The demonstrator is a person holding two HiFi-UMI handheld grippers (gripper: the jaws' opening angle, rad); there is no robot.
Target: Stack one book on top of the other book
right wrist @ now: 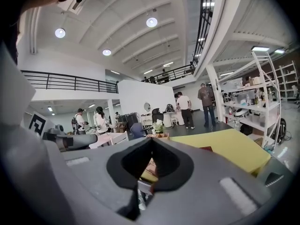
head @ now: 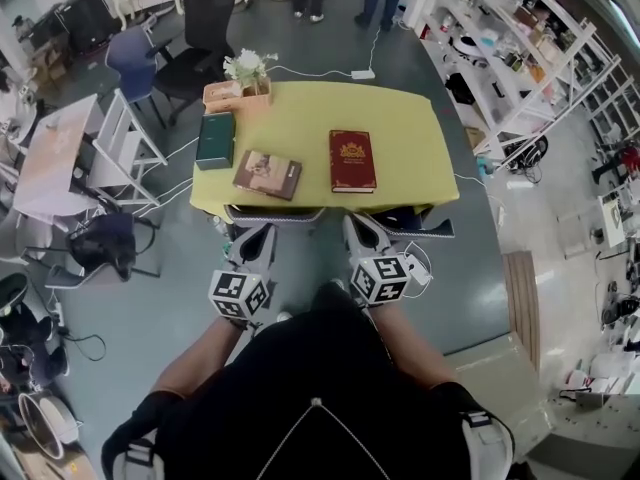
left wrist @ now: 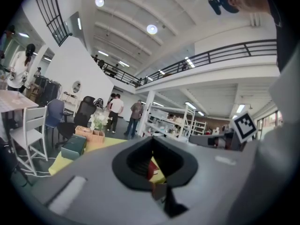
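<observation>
Two books lie flat on the yellow table (head: 420,133): a red hardcover (head: 352,160) with gold ornament in the middle, and a brown one (head: 268,174) to its left, turned slightly. Both grippers hover off the table's near edge, apart from the books. My left gripper (head: 254,231) is shut and empty, below the brown book. My right gripper (head: 357,224) is shut and empty, below the red book. In the left gripper view the red book (left wrist: 153,168) shows through the gap behind the closed jaws. A corner of the red book (right wrist: 206,148) shows in the right gripper view.
A dark green box (head: 215,140) lies at the table's left side, with a wooden planter of white flowers (head: 247,78) behind it. Office chairs (head: 195,38) and a white table with a white chair (head: 100,158) stand to the left, shelving (head: 520,58) to the right. People stand at the far end.
</observation>
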